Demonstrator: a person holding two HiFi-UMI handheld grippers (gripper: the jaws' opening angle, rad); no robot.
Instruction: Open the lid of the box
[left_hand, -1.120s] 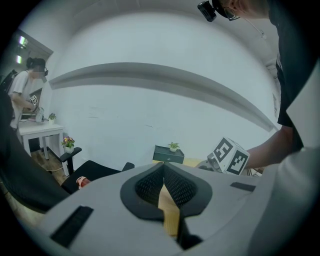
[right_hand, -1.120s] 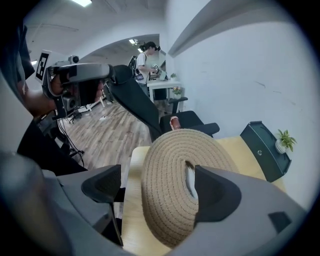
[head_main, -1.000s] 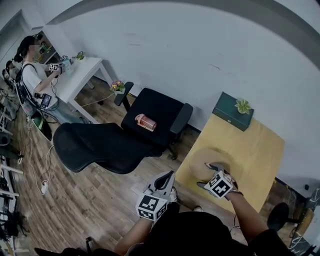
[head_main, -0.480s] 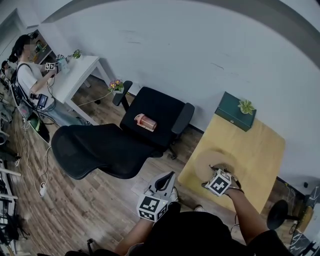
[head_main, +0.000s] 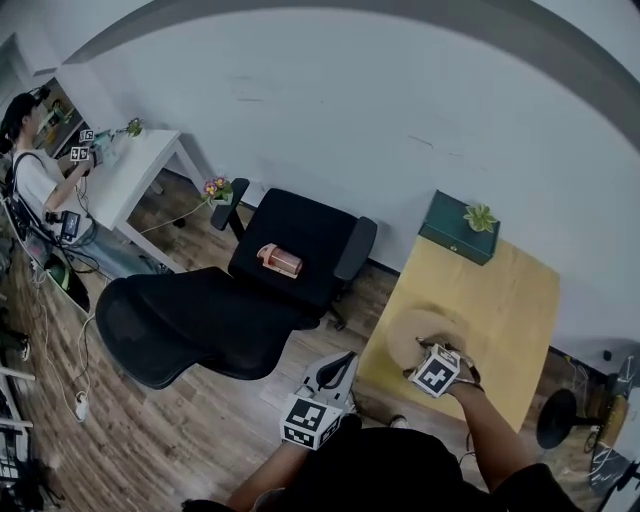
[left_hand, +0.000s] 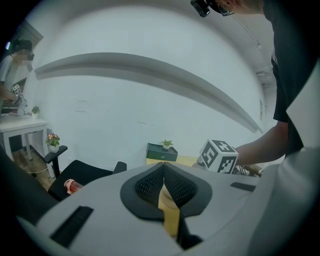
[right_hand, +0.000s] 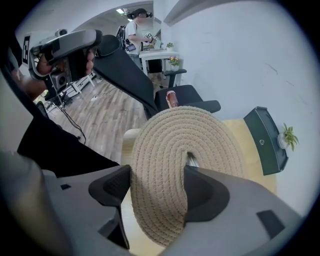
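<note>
Yellow table (head_main: 505, 300), one woven lid (head_main: 412, 333), one green box (head_main: 455, 233), one plant (head_main: 480, 215)

Right tongs (head_main: 440, 348), pointing down, have just been closing on lid (right_hand: 175, 140).

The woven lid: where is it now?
In the head view the woven lid lies at the lower right, on the near left part of the yellow table, between the jaws of the right gripper, which have just been closing.

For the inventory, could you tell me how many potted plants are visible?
3: succulent on green box, plant on white table, flowers beside black chair. More may be hidden.
</note>
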